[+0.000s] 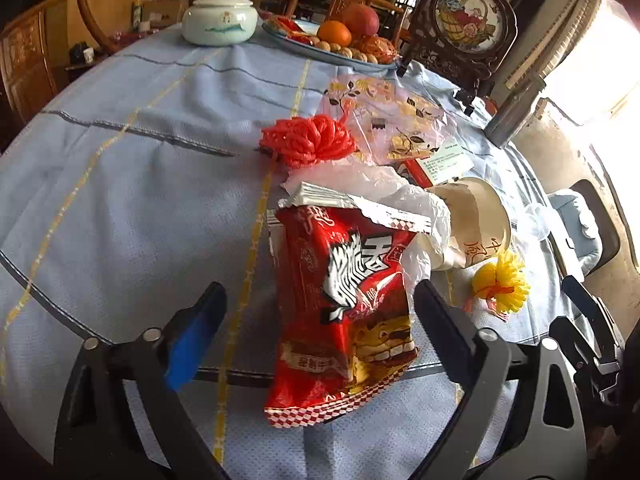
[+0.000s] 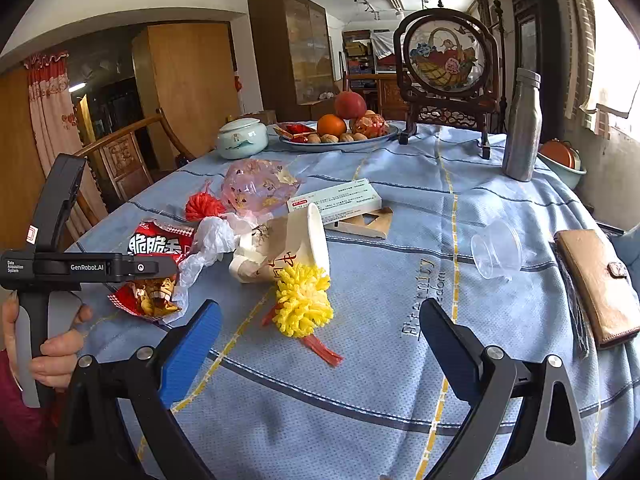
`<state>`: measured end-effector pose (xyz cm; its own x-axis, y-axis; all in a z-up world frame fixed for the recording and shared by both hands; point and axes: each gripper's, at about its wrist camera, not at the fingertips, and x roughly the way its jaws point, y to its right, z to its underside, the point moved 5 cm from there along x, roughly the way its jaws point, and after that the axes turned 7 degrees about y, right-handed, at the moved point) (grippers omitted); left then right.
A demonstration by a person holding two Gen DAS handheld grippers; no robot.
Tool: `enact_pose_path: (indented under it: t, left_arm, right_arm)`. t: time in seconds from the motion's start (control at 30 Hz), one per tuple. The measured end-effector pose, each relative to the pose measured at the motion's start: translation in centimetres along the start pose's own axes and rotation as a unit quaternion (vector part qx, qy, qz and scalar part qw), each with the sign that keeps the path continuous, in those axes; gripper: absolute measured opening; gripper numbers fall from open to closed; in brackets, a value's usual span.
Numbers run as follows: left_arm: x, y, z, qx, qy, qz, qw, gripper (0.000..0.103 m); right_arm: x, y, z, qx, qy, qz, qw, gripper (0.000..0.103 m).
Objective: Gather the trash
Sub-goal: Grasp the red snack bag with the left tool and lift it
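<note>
Red snack bag (image 1: 344,312) lay at lower centre between our left gripper (image 1: 320,312) jaws, parted, pads clear, lined up for pickup; right gripper (image 2: 320,344) gaped empty.

Bare cloth (image 2: 360,380) near the edge — beyond, clutter: snack bag (image 1: 344,300), paper cup (image 2: 296,244), yellow pompom (image 2: 304,304)

Left wrist view: sits close above the red snack bag (image 1: 344,312), tilted steeply down, facing across the table toward the fruit plate (image 1: 340,46).
Right wrist view: further back from the red snack bag, lower tilt, facing the fruit plate too.
Shared: snack bag, paper cup (image 2: 280,248), yellow pompom (image 2: 304,304), fruit plate.
</note>
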<state>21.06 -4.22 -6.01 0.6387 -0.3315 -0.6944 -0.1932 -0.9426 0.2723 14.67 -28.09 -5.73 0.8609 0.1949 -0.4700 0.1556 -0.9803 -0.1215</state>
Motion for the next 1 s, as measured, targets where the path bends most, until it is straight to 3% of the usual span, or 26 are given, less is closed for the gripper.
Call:
enact_pose_path:
  t: [0.1, 0.3, 0.37, 0.5, 0.6, 0.7, 0.8, 0.83, 0.93, 1.0]
  left_arm:
    - [-0.6, -0.2, 0.0, 0.021, 0.010, -0.011, 0.9997, 0.051]
    - [-2.4, -4.0, 0.0, 0.014, 0.037, -0.069, 0.9968, 0.045]
    - [-2.7, -5.5, 0.3, 0.003, 0.035, -0.077, 0.9964, 0.049]
    - [-3.4, -6.3, 0.8, -0.014, 0.042, -0.075, 0.9962, 0.080]
    - [-3.9, -5.4, 0.6, -0.011, 0.057, -0.063, 0.9964, 0.091]
    - [-2.9, -3.9, 0.3, 0.000, 0.047, -0.051, 0.9976, 0.095]
    - [-0.9, -3.7, 0.7, 0.020, 0.007, -0.099, 0.9948, 0.095]
    - [-0.5, -3.9, 0.7, 0.014, -0.007, -0.095, 0.9954, 0.095]
    - [-0.3, -4.8, 0.6, -0.005, -0.012, -0.072, 0.9974, 0.096]
    - [-0.2, -4.7, 0.8, 0.007, -0.016, -0.073, 0.9972, 0.096]
  right_arm:
    - [0.0, 0.0, 0.0, 0.000, 0.000, 0.000, 1.000, 0.097]
    - [0.1, 0.0, 0.0, -0.003, -0.004, 0.001, 1.000, 0.097]
    - [0.1, -0.1, 0.0, -0.005, -0.004, 0.002, 1.000, 0.097]
    - [0.1, -0.4, 0.0, -0.015, -0.003, 0.006, 1.000, 0.097]
    - [0.0, -0.9, 0.0, -0.028, -0.002, 0.010, 1.000, 0.097]
    - [0.0, -1.3, 0.1, -0.044, -0.001, 0.013, 0.999, 0.097]
    - [-0.3, -1.9, 0.1, -0.062, 0.008, 0.018, 0.998, 0.097]
    - [-0.4, -2.3, 0.1, -0.070, 0.009, 0.016, 0.997, 0.097]
    - [0.0, -4.4, 0.0, -0.081, -0.005, -0.033, 0.996, 0.097]
    - [0.5, -6.1, -0.4, -0.083, -0.018, -0.071, 0.994, 0.097]
